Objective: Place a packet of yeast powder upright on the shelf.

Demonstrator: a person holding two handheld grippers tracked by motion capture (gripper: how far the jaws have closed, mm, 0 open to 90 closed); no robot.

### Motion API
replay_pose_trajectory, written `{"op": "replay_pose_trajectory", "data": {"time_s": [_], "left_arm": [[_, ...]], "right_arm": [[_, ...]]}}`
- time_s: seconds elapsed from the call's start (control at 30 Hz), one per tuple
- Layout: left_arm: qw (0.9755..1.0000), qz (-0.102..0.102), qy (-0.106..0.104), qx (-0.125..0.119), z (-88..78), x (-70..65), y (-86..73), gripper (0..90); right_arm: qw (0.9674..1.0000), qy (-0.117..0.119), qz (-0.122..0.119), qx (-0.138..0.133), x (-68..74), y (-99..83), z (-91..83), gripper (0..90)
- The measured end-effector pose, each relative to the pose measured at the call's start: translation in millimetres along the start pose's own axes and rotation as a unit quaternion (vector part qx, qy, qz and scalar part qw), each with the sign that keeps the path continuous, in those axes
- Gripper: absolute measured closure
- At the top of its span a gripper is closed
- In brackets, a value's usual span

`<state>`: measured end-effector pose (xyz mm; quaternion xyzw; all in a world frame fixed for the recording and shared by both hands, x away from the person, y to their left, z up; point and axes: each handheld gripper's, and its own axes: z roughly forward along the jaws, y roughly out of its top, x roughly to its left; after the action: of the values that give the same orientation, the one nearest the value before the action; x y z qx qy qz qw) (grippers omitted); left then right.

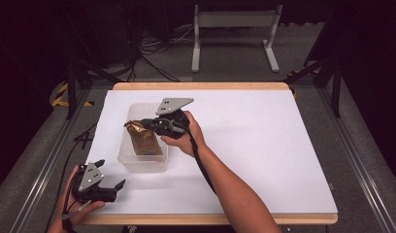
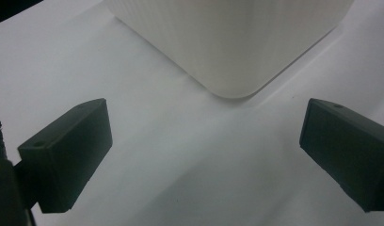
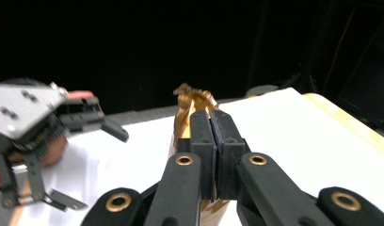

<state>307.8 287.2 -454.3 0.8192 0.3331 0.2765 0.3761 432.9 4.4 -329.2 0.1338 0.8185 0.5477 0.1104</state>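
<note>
A crumpled golden-brown foil bag (image 1: 143,140) stands in a clear plastic tub (image 1: 142,167) at the left middle of the table. My right gripper (image 1: 146,124) comes in from the right and is shut on the bag's twisted top. In the right gripper view the two jaws (image 3: 211,117) press together with the bag's gold foil (image 3: 192,96) sticking out beyond them. My left gripper (image 1: 111,173) rests at the table's front left corner, open and holding nothing. Its jaws (image 2: 204,155) stand wide apart, facing a rounded corner of the tub (image 2: 228,42). From the right gripper view, the left gripper (image 3: 89,165) is off to the left.
A white sheet (image 1: 264,145) covers the wooden table, with wide bare room to the right of the tub. Beyond the far edge a white frame stand (image 1: 235,29) and cables (image 1: 152,48) lie on the grey floor. Dark tripod legs (image 1: 72,82) flank the table.
</note>
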Motion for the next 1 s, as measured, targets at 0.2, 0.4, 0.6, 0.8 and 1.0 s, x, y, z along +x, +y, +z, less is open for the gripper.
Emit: {"op": "replay_pose_trajectory", "data": {"time_s": [0.2, 0.4, 0.6, 0.8, 1.0], "left_arm": [[1.0, 0.0, -0.001, 0.0, 0.7, 0.0, 0.1, 3.7], [1.0, -0.003, -0.003, 0.001, 1.3, -0.5, -0.1, 3.7], [1.0, 0.001, -0.001, 0.002, 1.5, -0.3, 0.2, 3.7], [1.0, 0.0, -0.003, 0.003, 1.9, -0.2, 0.4, 3.7], [1.0, -0.001, -0.001, 0.002, 1.9, -0.4, 0.5, 3.7]], "right_arm": [[1.0, -0.003, 0.002, 0.002, -1.0, -7.0, -1.7, 88.3], [1.0, -0.008, 0.005, 0.002, -2.7, -11.2, -5.3, 88.2], [0.9998, -0.016, -0.003, 0.007, -2.0, -12.1, -6.8, 88.2], [0.9997, -0.02, -0.005, 0.009, -1.4, -12.5, -7.1, 88.0], [0.9994, -0.026, -0.017, 0.018, 1.4, -9.7, -7.2, 87.0]]}}
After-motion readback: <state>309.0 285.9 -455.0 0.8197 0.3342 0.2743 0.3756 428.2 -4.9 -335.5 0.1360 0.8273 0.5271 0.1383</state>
